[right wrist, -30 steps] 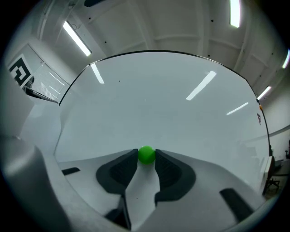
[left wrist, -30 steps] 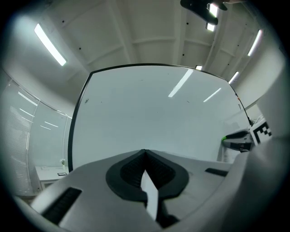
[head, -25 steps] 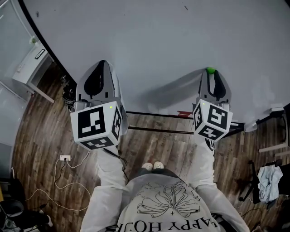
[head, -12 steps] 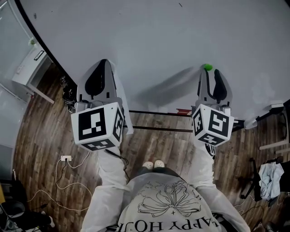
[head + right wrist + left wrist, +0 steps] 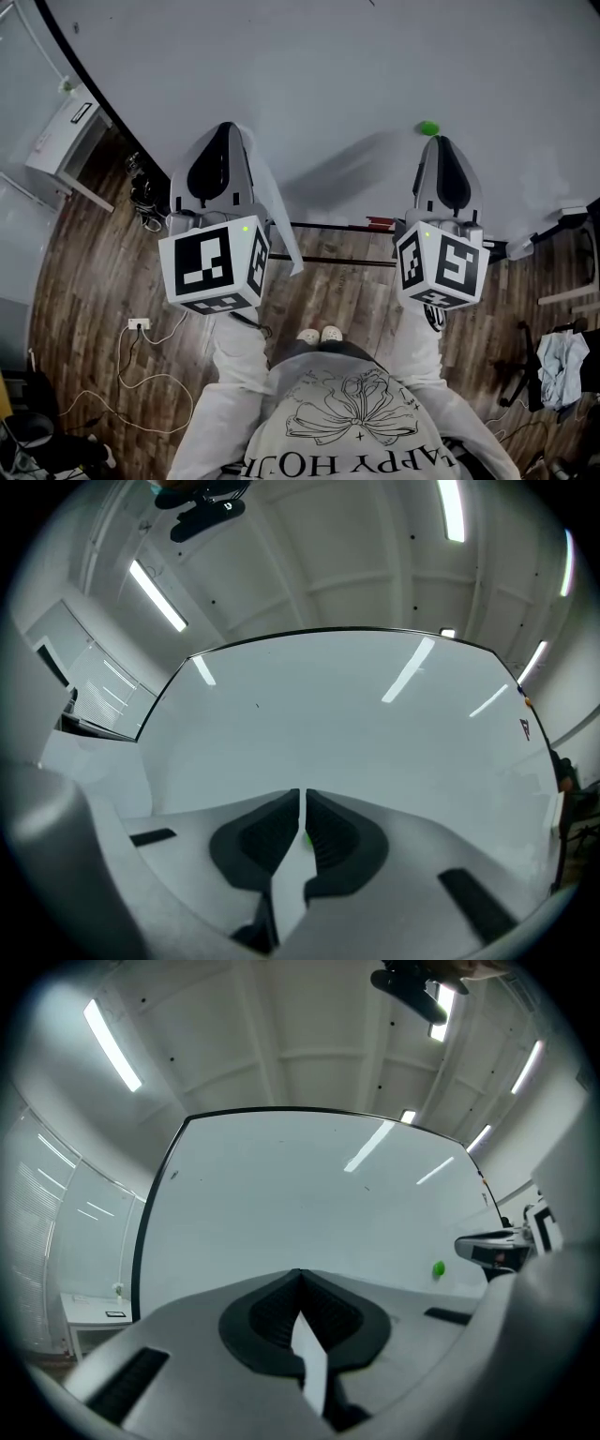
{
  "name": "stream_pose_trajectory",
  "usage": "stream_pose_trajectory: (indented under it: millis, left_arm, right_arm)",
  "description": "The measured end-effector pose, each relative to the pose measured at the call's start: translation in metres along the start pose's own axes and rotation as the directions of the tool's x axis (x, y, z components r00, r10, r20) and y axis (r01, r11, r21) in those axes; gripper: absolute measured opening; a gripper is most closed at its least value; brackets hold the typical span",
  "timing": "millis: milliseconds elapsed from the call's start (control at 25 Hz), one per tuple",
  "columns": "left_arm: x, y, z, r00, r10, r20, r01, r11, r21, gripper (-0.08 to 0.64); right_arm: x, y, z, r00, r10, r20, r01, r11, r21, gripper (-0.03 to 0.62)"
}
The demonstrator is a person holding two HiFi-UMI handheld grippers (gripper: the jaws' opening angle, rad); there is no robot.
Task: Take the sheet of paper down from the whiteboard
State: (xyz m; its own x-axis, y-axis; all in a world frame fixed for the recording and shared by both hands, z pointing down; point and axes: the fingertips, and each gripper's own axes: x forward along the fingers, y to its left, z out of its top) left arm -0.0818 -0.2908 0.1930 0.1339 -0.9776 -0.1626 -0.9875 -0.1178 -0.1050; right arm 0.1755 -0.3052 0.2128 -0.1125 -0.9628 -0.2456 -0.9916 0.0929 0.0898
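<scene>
Because it is only a thin white sheet of paper [image 5: 286,246], the task's thing should handle as light, limp and easily creased. A pinch near one edge or corner suits it, with no hard tug.

In the head view the sheet is already off the broad, glossy whiteboard [image 5: 328,66]. It hangs edge-on from the tip of the left gripper [image 5: 225,131], a smooth pale-grey shell with dark inserts. From there it droops past that gripper's right side, above the dark wood-plank floor [image 5: 84,281]. A small round bright-green magnet [image 5: 428,127] sits on the board just beyond the tip of the right gripper [image 5: 440,143], apparently apart from it.

In the left gripper view the tongs are pressed fully together on the sheet's edge. A white sliver runs down between the black ribbed pads [image 5: 267,1312], with no gap beside it. The board fills the background, smooth and bare but for the green magnet low at the right.

In the right gripper view the tongs have just been closing and now stand almost together, with only a thin slit between the ribbed pads [image 5: 258,841]. As far as I can judge they grip nothing. A speck of green shows through the slit, most likely the magnet on the board behind.
</scene>
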Motion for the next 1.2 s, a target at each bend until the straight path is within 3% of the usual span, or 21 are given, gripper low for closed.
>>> stream_pose_trajectory:
  millis: [1200]
  left_arm:
    - [-0.015,-0.005,-0.007,1.000,-0.022,-0.009,0.022,1.000,-0.001,0.002]
  right_arm:
    - [-0.009,0.016,0.000,0.999,0.021,-0.026,-0.021,1.000,-0.001,0.002]
